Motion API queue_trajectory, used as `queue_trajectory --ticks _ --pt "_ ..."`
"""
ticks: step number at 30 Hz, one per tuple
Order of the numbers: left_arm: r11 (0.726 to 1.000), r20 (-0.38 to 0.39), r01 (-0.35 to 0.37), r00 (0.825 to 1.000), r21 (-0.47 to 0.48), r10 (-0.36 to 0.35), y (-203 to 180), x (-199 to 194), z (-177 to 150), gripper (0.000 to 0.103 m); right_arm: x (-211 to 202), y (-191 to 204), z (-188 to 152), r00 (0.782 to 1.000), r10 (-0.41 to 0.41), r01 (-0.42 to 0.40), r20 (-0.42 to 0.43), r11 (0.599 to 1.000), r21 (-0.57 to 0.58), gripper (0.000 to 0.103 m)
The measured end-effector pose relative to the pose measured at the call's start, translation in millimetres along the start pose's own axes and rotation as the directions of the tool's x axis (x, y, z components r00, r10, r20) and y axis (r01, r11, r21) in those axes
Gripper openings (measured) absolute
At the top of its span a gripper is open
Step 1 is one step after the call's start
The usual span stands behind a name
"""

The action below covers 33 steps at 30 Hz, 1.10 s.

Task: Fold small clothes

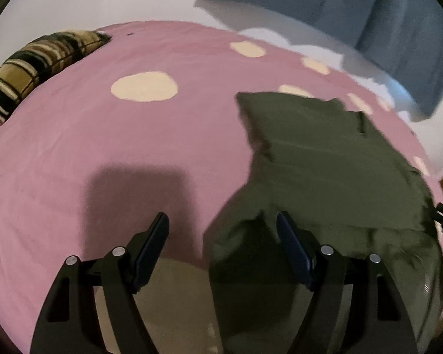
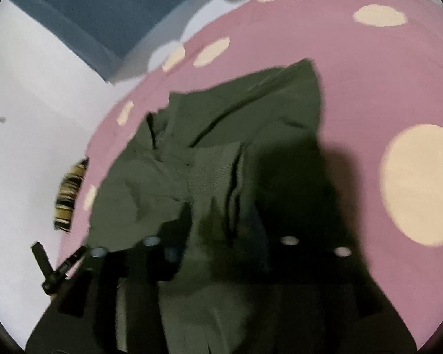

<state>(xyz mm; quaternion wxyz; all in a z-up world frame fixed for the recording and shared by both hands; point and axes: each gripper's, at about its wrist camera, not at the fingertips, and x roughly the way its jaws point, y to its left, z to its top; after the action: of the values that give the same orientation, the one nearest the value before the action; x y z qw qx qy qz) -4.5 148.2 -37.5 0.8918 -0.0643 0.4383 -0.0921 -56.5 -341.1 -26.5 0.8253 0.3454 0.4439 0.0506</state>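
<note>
An olive green garment (image 1: 325, 162) lies rumpled on a pink bedspread with cream dots (image 1: 103, 135). My left gripper (image 1: 221, 224) hovers open over the garment's near left edge; one finger is above bare pink cover, the other above green cloth, and nothing is gripped. In the right wrist view the same garment (image 2: 221, 112) spreads ahead, with folds and a ribbed band in its middle. My right gripper (image 2: 221, 247) is blurred and in shadow. Its jaws stand apart with loose green cloth lying between them.
A black and tan plaid cushion (image 1: 38, 67) rests at the bed's far left corner. Beyond the bed's edge, a blue fabric-covered piece (image 1: 354, 14) stands on a pale floor (image 2: 29, 147). A black piece of the other gripper (image 2: 53, 268) shows at the lower left.
</note>
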Motion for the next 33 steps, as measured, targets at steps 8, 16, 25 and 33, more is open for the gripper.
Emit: queue_trajectory --ticks 8,16,25,33 --pt "0.983 -0.021 0.18 0.984 0.044 -0.18 18.2 -56.0 -40.1 0.079 -88.6 -42.1 -46.3 0.999 -0.039 0.039 -0.001 0.999 0.007 0.052" --pt "0.921 -0.137 0.389 0.911 -0.022 -0.388 24.9 -87.7 -102.8 0.079 -116.5 -58.8 -106.1 0.993 0.058 -0.056 -0.099 0.998 0.023 0.053" --pt "0.775 -0.2 0.589 0.751 -0.231 -0.63 22.0 -80.4 -136.4 0.08 -108.5 -47.6 -143.3 0.961 0.19 -0.196 -0.201 0.98 -0.011 0.06" --pt "0.72 -0.219 0.639 0.688 -0.27 -0.692 5.3 -71.8 -134.3 0.082 -103.0 -35.9 -160.8 0.903 0.31 -0.332 -0.299 0.943 -0.025 0.061"
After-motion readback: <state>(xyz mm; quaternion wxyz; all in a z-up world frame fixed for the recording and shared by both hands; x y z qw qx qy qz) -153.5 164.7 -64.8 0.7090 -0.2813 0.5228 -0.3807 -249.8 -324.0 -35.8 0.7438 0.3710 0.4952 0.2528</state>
